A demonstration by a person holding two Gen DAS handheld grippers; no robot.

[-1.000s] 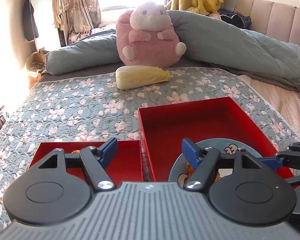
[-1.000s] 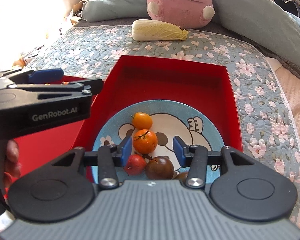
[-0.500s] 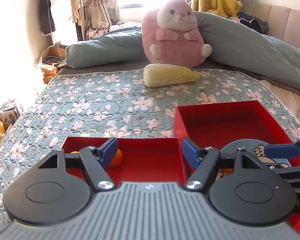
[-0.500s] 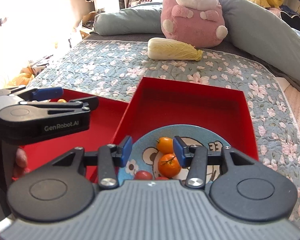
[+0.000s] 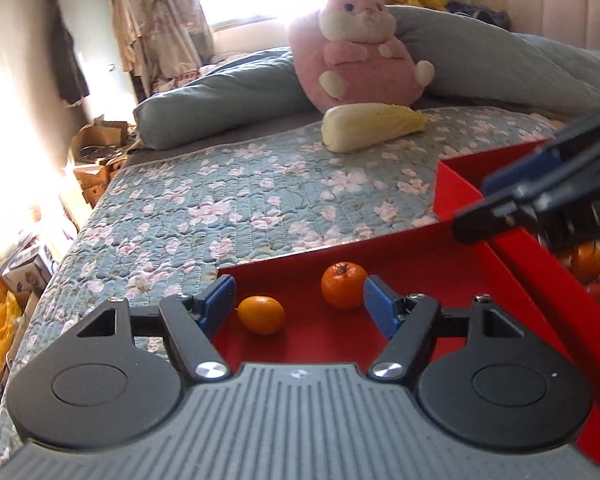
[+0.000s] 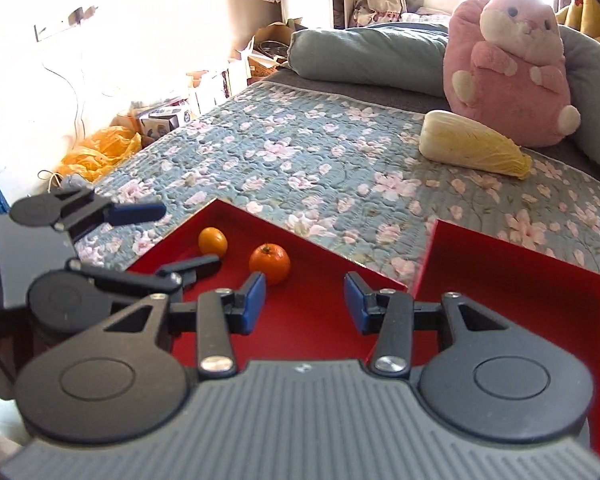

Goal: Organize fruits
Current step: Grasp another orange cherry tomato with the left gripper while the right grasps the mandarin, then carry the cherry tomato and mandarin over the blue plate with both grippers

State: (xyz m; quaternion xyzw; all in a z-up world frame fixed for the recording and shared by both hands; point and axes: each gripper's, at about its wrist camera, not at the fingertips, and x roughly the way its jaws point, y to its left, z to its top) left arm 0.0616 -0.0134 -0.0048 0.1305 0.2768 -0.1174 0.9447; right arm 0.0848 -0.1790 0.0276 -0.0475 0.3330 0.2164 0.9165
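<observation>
Both grippers over the left red tray [image 5: 416,256], nothing held. Left gripper [image 5: 298,308]: fingers wide, empty. Right gripper [image 6: 305,300]: fingers wide, empty.

Landmark = left red tray. Inside it, toward its far corner: a mandarin [image 5: 343,285] and a smaller yellow-orange fruit [image 5: 261,314], near each other, not touching. Both sit just ahead of the left gripper's tips. Right of the tray, touching it, is a second red tray [image 6: 520,284]; more fruit [image 5: 587,262] shows in there, partly hidden behind the right gripper.

Step, my read: sorting fruit between trays, currently between picks.

Next: pick one fruit, centre the open fingers on it, drop low, close gently. Round fruit may roll on the tray floor.
</observation>
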